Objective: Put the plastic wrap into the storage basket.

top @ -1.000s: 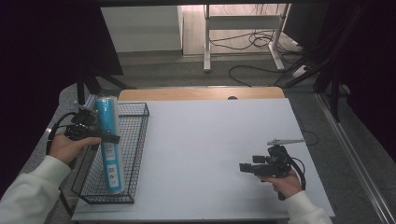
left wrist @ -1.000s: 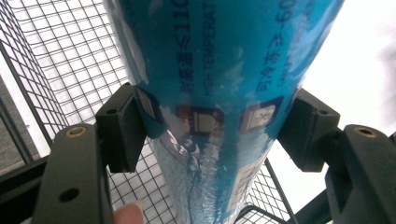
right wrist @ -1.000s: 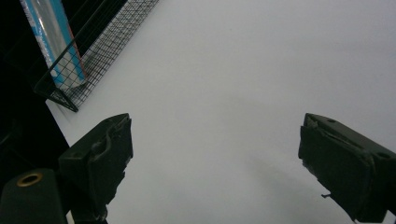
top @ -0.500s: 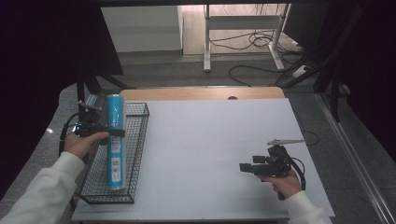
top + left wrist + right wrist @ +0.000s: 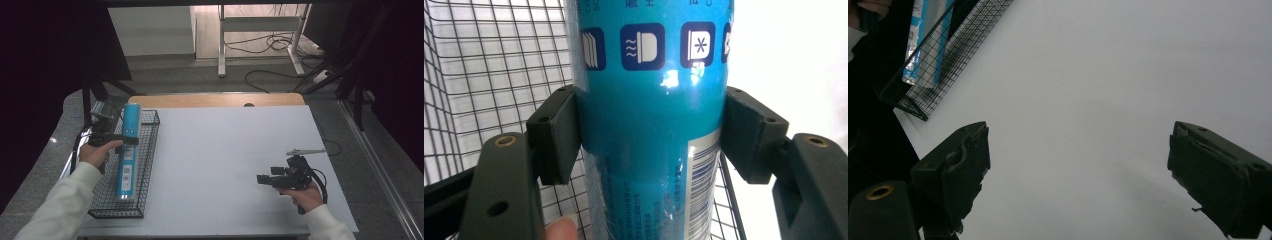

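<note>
- Gripping the blue tube [image 5: 651,125], your left gripper [image 5: 121,139] had both jaws pressed against its sides, one on each flank, in the left gripper view.
- Tube was a tall teal cylinder with dark blue icon squares near the top and a white barcode label lower down.
- High view: tube leaned in the wire basket [image 5: 146,165] at the table's 9 o'clock side, its lower end resting down in the basket toward 6 o'clock, its upper end raised toward 12 o'clock above the basket's far rim.
- Your left hand [image 5: 97,152] sat just outside the basket's 9 o'clock wall, white sleeve running down toward 7 o'clock.
- A fingertip showed at the bottom edge of the left gripper view, just below the tube.
- Basket mesh [image 5: 484,65] showed behind the tube on the left, white table [image 5: 794,55] on the right.
- Your right gripper [image 5: 274,180] sat at about 4 o'clock on the white table [image 5: 230,150], jaws pointing toward 9 o'clock, well apart from the basket.
- Right gripper view: jaws stood wide, nothing between them, bare tabletop beyond.
- Same view caught the basket [image 5: 933,75] and the tube [image 5: 928,45] at about 10 o'clock, far off.
- Your right hand [image 5: 302,195] held the handle from below; cable looped at its 3 o'clock side.
- Grey three-cornered plate [image 5: 306,151] stuck out above the right gripper.
</note>
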